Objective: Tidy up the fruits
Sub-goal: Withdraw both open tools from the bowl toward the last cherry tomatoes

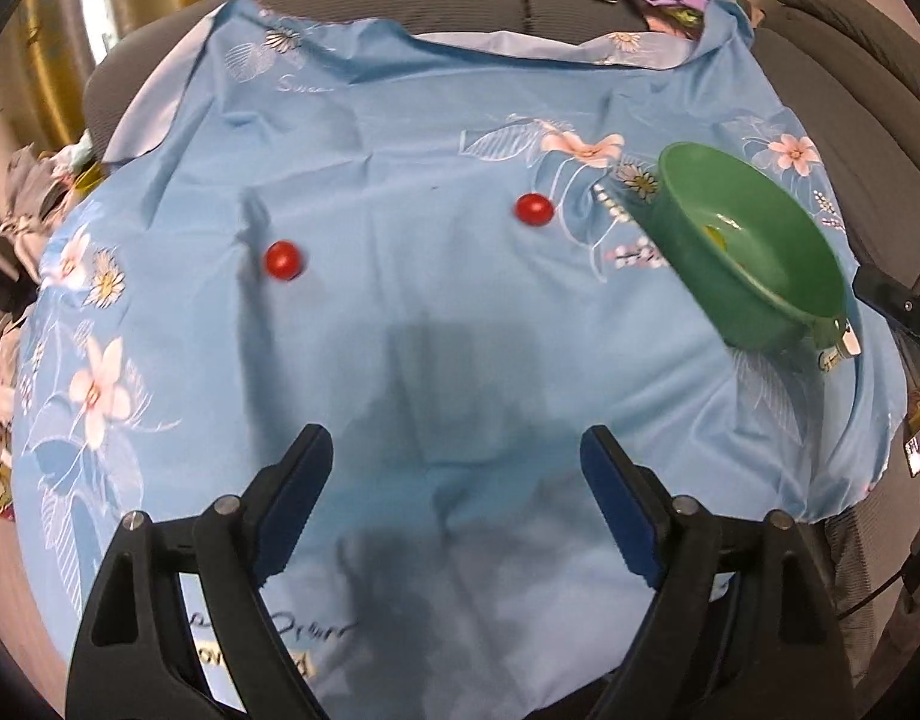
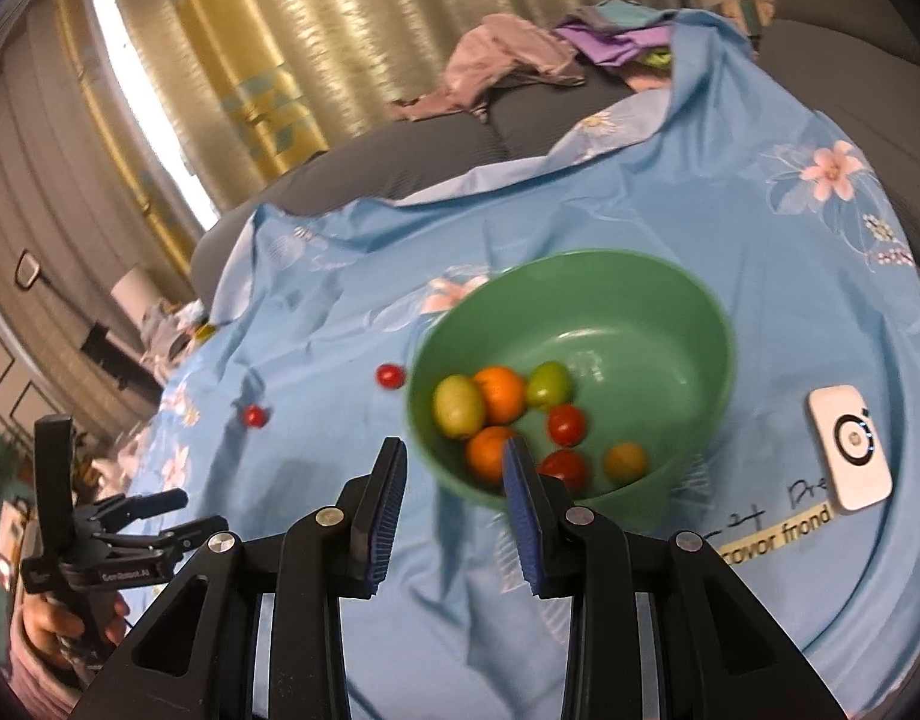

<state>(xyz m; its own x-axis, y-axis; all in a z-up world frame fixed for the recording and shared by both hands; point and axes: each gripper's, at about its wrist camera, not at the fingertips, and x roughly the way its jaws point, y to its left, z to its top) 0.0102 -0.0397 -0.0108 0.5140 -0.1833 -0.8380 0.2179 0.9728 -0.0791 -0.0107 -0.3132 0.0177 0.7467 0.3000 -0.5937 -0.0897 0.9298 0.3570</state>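
Nearest the left wrist camera, the left gripper [image 1: 456, 462] hangs over the blue floral cloth [image 1: 399, 138] with its jaws spread wide and nothing between the blue pads [image 1: 300, 501]. Its dark shadow falls on the cloth just ahead of the fingertips. Farther on, two red cherry tomatoes lie loose on the cloth, well apart from each other: the left cherry tomato [image 1: 284, 260] and the right cherry tomato [image 1: 533, 210], the latter nearer the green bowl [image 1: 700, 252] that sits toward the right side.

From the right wrist camera, the right gripper [image 2: 453, 456] hovers just in front of the bowl's near rim, its jaws parted and holding nothing. Inside the bowl lie two oranges [image 2: 500, 394], two green fruits [image 2: 458, 406], two red tomatoes [image 2: 566, 424] and a small yellow-orange fruit [image 2: 625, 461], gathered toward the near side. The same two cherry tomatoes show on the cloth to the left of the bowl, one just beside its rim. A white rectangular device [image 2: 850, 456] with a black ring mark lies on the cloth to the right of the bowl, apart from it. A heap of clothes [image 2: 502, 69] rests on the grey sofa [image 2: 399, 162] behind the cloth, with gold curtains [image 2: 249, 60] beyond.
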